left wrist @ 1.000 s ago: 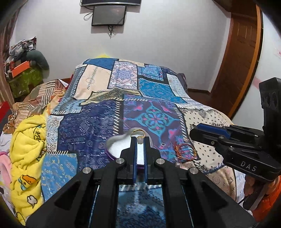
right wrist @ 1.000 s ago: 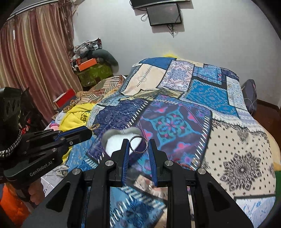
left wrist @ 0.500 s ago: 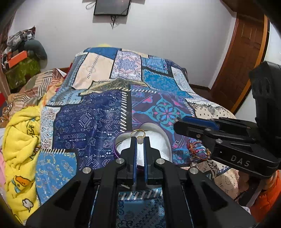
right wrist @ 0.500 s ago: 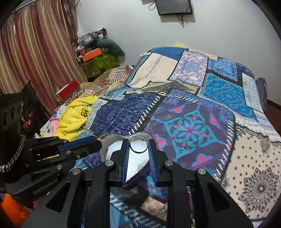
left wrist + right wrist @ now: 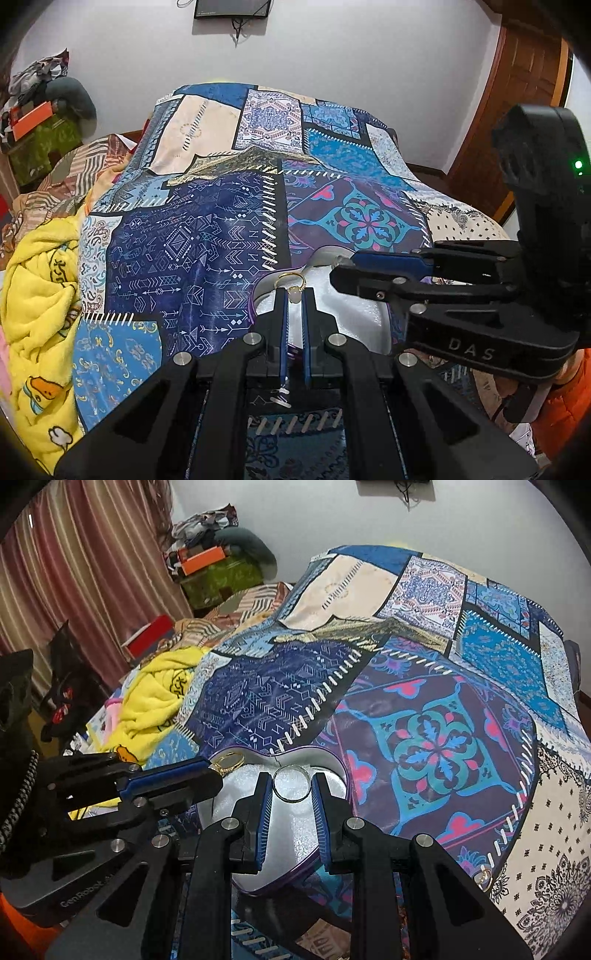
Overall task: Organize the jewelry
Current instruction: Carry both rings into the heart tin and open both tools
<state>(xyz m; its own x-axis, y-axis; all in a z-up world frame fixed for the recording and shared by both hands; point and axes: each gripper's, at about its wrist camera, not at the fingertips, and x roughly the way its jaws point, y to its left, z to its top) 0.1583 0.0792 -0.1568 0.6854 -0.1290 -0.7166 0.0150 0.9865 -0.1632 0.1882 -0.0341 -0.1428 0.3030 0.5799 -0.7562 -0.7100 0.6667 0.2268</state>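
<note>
A heart-shaped tin (image 5: 255, 748) with a purple rim and white foam lining lies open on the patchwork bedspread. My right gripper (image 5: 291, 781) hovers over the tin's foam, shut on a plain silver ring (image 5: 291, 783) held upright between its blue pads. My left gripper (image 5: 294, 295) is shut on a gold ring (image 5: 291, 283) with a pale stone, just above the near left lobe of the tin (image 5: 354, 317). Each gripper shows in the other's view: the right gripper (image 5: 341, 269) enters from the right, the left gripper (image 5: 216, 771) from the left with the gold ring (image 5: 229, 762) at its tip.
A small gold ring (image 5: 485, 877) lies loose on the bedspread (image 5: 192, 240) right of the tin. A yellow blanket (image 5: 40, 295) is bunched at the bed's left side. Clutter (image 5: 218, 565) and a curtain (image 5: 74, 572) stand beyond. An orange sleeve (image 5: 569, 398) shows at the right.
Both grippers have come forward and down over the heart-shaped tin, which now looks larger and nearer. They have drawn closer together. Each still holds its ring.
</note>
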